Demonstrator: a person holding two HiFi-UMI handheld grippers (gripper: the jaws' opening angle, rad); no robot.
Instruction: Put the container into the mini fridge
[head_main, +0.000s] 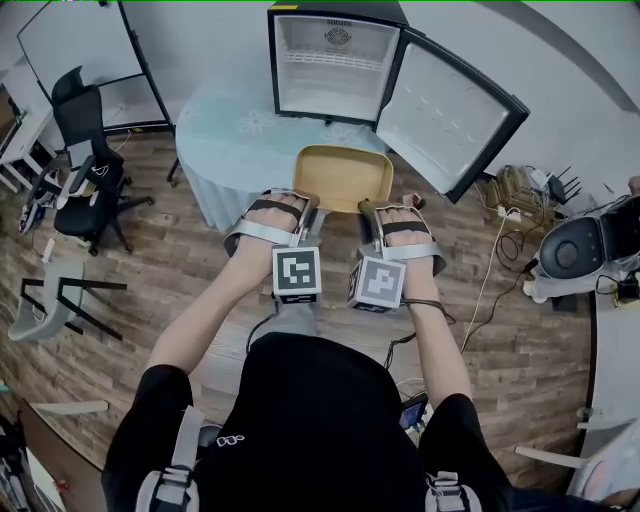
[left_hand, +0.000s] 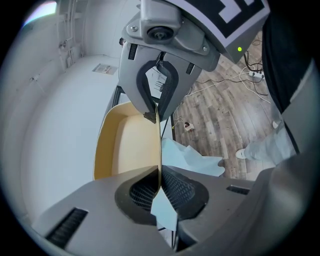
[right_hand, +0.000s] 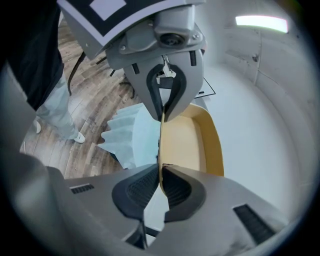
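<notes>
While left tongs (head_main: 308, 206) and right tongs (head_main: 368, 208) pinch the container (head_main: 343, 175) rim: mini fridge (head_main: 335, 62) open ahead on table (head_main: 222, 150), door (head_main: 450, 112) aside.

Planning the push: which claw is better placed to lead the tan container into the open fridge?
Left claw, probably: both clamp the tan rectangular container, but the black fridge has its open door nearer the right claw.

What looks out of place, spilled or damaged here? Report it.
Nothing stands out. The empty yellow container is held at the near edge of the table, with the left gripper and right gripper both clamped on its near rim. The mini fridge stands open and empty. No spill or damage shows.
</notes>
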